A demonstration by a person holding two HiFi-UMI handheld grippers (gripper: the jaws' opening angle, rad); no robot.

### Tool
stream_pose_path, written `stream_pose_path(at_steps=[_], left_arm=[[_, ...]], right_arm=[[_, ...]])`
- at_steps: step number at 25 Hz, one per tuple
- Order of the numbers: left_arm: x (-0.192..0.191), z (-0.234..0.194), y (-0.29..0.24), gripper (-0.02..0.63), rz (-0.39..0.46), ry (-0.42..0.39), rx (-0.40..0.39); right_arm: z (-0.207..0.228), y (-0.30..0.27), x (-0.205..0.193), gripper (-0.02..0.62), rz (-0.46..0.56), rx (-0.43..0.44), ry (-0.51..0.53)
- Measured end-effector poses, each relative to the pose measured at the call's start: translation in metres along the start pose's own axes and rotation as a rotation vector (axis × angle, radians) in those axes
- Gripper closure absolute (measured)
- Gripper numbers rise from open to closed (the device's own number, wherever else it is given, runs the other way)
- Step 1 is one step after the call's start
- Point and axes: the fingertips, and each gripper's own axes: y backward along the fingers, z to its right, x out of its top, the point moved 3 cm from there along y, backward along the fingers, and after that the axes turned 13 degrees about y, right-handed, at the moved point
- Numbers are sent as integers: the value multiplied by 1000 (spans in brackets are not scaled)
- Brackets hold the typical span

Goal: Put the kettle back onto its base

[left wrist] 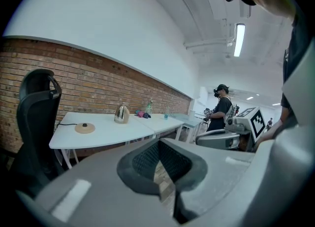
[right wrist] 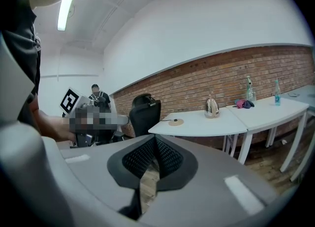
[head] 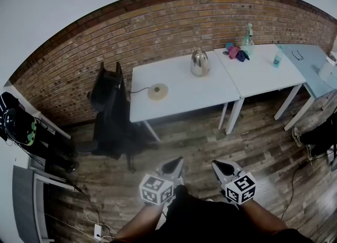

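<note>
**Kettle stands off its base, both claws empty and well back from the table**

We hold the left claw [head: 178,160] and the right claw [head: 216,163] low in front of us, side by side over the wooden floor [head: 210,142], well apart from the white table [head: 181,97]. In its own view the left claw [left wrist: 158,142] is narrow: the two dark pads meet at their tips, and only a thin wedge of floor shows between them lower down. The right claw [right wrist: 155,138] looks the same, pads drawn together with nothing held between them.

The kettle [head: 200,62], shiny metal and upright, stands on the table near its far right corner, close to the brick wall [head: 158,31]. Its base [head: 157,91], a flat round tan disc, lies on the same table to the left of the kettle, apart from it and bare on top. A dark cord [head: 138,90] runs from the base toward the table's left edge.

A black chair [head: 110,110] stands just beside the table's left end. A second table [head: 263,76] joins on the right and carries a green bottle [head: 248,39], some pink and dark cloths [head: 235,53] and a small blue bottle [head: 277,56]. In the left gripper view we also see another person [left wrist: 221,113] standing farther down the room.
</note>
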Motion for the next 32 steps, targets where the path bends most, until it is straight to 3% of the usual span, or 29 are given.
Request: stream_pose_path(at_steps=[32], left_arm=[[2,-3,1,606,10,5,17]], right_arm=[[2,-2,1,569,7,8,-11]])
